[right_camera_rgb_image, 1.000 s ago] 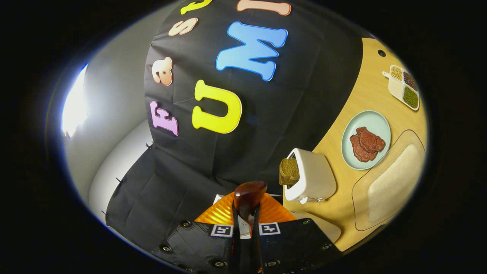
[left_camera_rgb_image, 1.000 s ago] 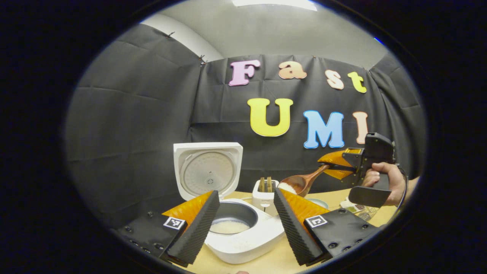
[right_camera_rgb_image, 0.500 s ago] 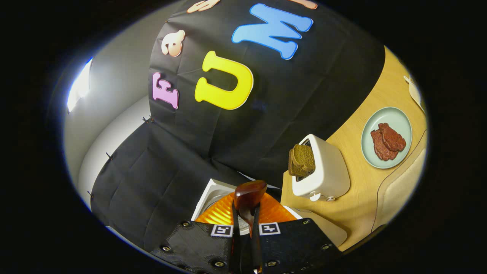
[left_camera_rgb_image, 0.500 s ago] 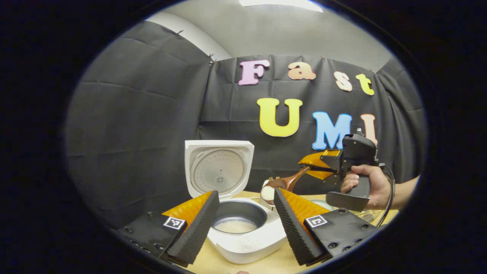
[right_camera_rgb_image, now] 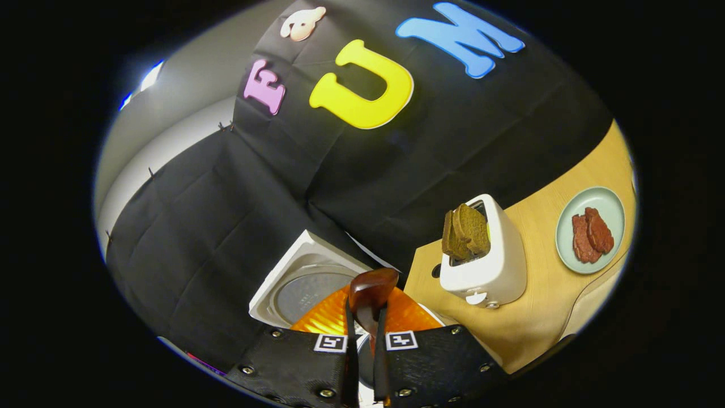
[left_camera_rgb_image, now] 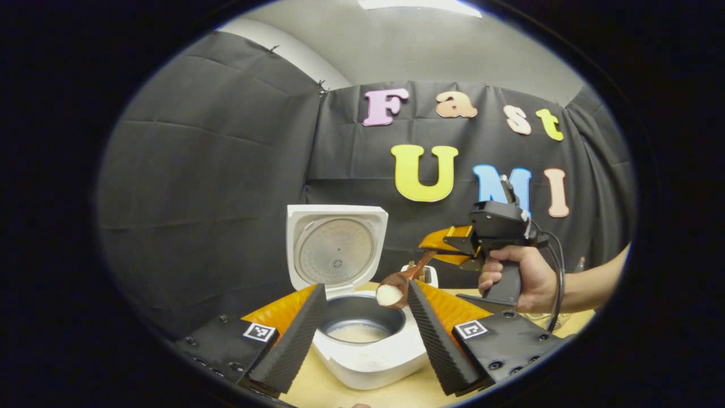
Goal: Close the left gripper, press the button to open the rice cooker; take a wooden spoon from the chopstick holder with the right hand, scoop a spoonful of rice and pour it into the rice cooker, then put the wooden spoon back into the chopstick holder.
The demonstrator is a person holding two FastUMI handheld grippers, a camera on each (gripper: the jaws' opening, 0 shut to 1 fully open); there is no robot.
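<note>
Left gripper (left_camera_rgb_image: 362,326): fingers spread apart, holding nothing; the rice cooker (left_camera_rgb_image: 362,345) stands just ahead between them, lid (left_camera_rgb_image: 336,249) raised upright, rice in the inner pot. Right gripper (right_camera_rgb_image: 362,362): fingers clamped on the handle of the wooden spoon (right_camera_rgb_image: 369,294), which projects forward from the tips; in the left gripper view the spoon bowl, loaded with rice, hangs tilted above the pot's rim. Toaster (right_camera_rgb_image: 487,260) with bread: right of the right gripper; plate (right_camera_rgb_image: 589,201) of meat farther right.

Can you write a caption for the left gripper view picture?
The right gripper holds a wooden spoon of rice above the open rice cooker.
</note>
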